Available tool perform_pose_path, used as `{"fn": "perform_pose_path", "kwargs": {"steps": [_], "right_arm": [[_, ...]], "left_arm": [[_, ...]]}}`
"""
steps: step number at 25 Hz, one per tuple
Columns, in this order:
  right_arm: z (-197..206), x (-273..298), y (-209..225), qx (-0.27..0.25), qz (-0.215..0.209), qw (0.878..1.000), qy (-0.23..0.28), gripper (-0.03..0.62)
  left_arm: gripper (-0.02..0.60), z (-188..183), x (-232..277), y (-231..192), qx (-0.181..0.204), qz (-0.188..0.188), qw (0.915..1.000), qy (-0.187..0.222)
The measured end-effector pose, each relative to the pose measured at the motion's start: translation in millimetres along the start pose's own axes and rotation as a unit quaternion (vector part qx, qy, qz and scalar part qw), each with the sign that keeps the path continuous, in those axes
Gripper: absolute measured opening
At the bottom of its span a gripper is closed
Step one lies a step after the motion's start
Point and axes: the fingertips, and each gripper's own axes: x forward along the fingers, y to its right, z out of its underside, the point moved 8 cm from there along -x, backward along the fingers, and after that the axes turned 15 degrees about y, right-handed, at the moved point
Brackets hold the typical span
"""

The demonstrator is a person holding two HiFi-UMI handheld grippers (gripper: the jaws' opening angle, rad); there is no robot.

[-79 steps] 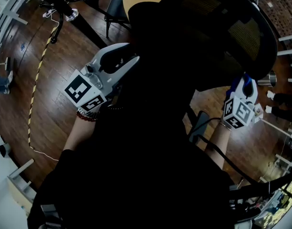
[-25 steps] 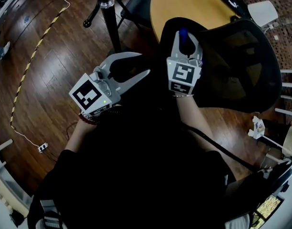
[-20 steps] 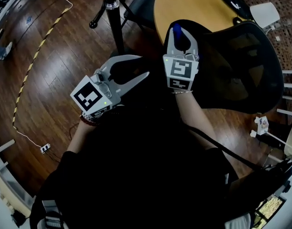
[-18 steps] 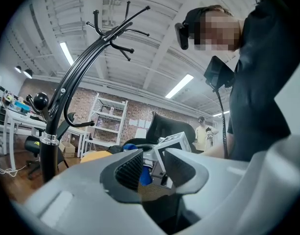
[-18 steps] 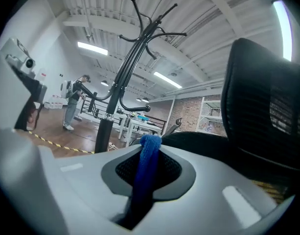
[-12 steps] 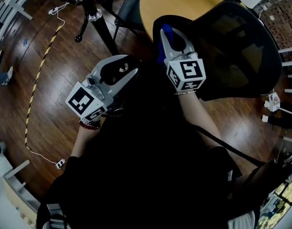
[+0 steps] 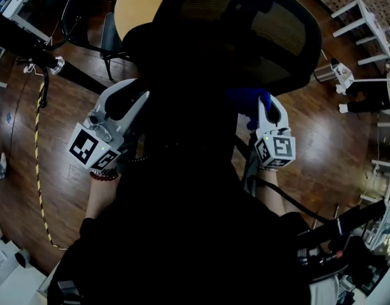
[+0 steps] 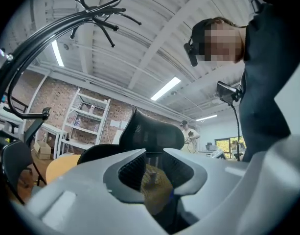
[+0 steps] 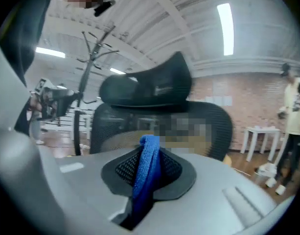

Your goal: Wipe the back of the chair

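Right gripper point(image 7: 263, 107) swept from chair's upper left edge to backrest's lower right side in past second. Left gripper point(image 7: 126, 103): jaws have just been closing, yet stand apart, nothing pinched between. Two grippers, white plastic, one marker cube each. One blue cloth point(image 7: 245, 98), nubby, folded, clamped in right jaws beside backrest. One chair back point(image 7: 258, 30): black mesh, curved, rounded headrest point(image 9: 150, 87) above. One round wooden tabletop point(image 7: 134, 8) beyond. Plank floor point(image 7: 48, 170).
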Motion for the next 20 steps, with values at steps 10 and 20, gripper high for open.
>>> {"fn": "perform_pose_path", "kwargs": {"steps": [10, 20], "right_arm": [[5, -21, 101, -0.045, 0.153, 0.987, -0.017, 0.038], [15, 3, 91, -0.07, 0.146, 0.986, -0.024, 0.038]], "left_arm": [[0.083, 2, 10, 11, 0.012, -0.016, 0.9996, -0.021], [0.083, 2, -11, 4, 0.025, -0.071, 0.9969, -0.025]]}}
